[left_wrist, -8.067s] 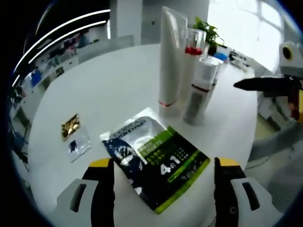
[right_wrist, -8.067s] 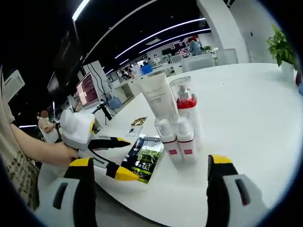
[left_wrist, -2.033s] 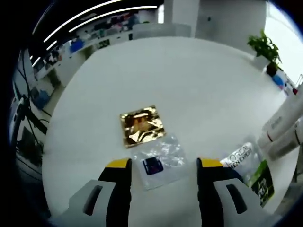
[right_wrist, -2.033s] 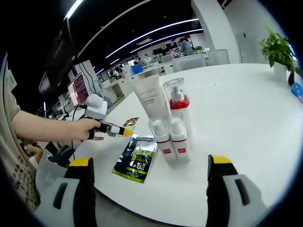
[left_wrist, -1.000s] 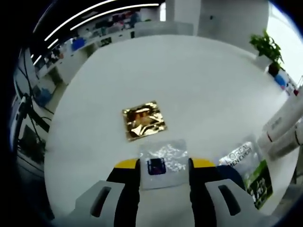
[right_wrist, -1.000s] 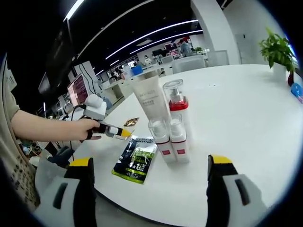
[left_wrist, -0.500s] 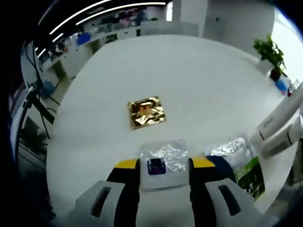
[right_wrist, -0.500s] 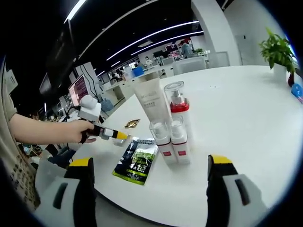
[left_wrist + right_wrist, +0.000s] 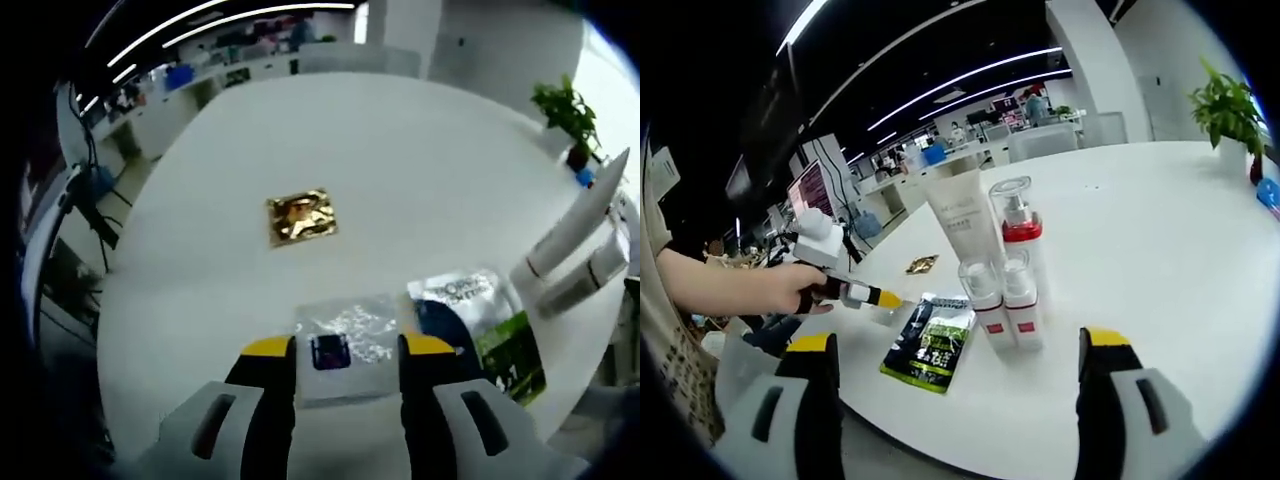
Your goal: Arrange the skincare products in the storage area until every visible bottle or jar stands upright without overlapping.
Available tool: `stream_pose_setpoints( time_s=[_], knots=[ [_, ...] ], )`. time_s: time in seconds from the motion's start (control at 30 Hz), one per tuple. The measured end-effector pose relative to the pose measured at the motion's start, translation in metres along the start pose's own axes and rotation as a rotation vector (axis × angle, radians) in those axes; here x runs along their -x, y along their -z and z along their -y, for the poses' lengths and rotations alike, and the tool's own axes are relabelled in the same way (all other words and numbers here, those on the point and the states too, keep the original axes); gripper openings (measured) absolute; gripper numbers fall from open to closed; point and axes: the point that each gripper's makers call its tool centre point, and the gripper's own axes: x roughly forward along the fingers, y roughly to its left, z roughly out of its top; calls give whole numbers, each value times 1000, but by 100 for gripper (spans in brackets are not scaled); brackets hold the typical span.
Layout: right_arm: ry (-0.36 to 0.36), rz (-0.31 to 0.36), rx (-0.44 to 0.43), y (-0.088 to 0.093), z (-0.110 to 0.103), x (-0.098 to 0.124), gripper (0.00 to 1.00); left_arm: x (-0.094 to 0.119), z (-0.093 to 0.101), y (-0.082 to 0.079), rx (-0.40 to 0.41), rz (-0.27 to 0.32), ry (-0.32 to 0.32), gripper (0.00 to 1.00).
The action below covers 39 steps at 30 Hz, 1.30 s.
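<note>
The round white table [image 9: 420, 180] filled both views. Upper centre of the right gripper view, the tube [image 9: 960, 220] and three pump bottles [image 9: 1018, 255] stood upright, the green sachet [image 9: 930, 350] flat beside them. The left gripper [image 9: 335, 350], lower centre, pinched the clear sachet [image 9: 350, 335], apparently lifted; next it needed placing clear of the others. The right gripper [image 9: 950, 390] gaped wide, holding nothing.

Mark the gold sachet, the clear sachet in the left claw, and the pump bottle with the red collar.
gold sachet [image 9: 301, 217], left gripper view, centre of foil
clear sachet [image 9: 347, 333], left gripper view, middle of its clear film
pump bottle [image 9: 1020, 229], right gripper view, red collar
</note>
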Motion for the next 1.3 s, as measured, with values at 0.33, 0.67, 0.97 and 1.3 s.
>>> stream_pose_setpoints(
  time_s=[0.33,0.67,0.97,1.3],
  knots=[
    [-9,7,-2,-1,-1,0,100,11,4,26,4,-22,-3,37],
    [-16,12,-5,-2,-2,1,100,18,13,48,23,-15,-17,37],
    [-21,10,-7,-2,-3,0,100,19,14,60,64,-14,-34,37],
    [-19,8,-10,-1,-3,0,100,15,17,64,70,-24,-28,37]
  ],
)
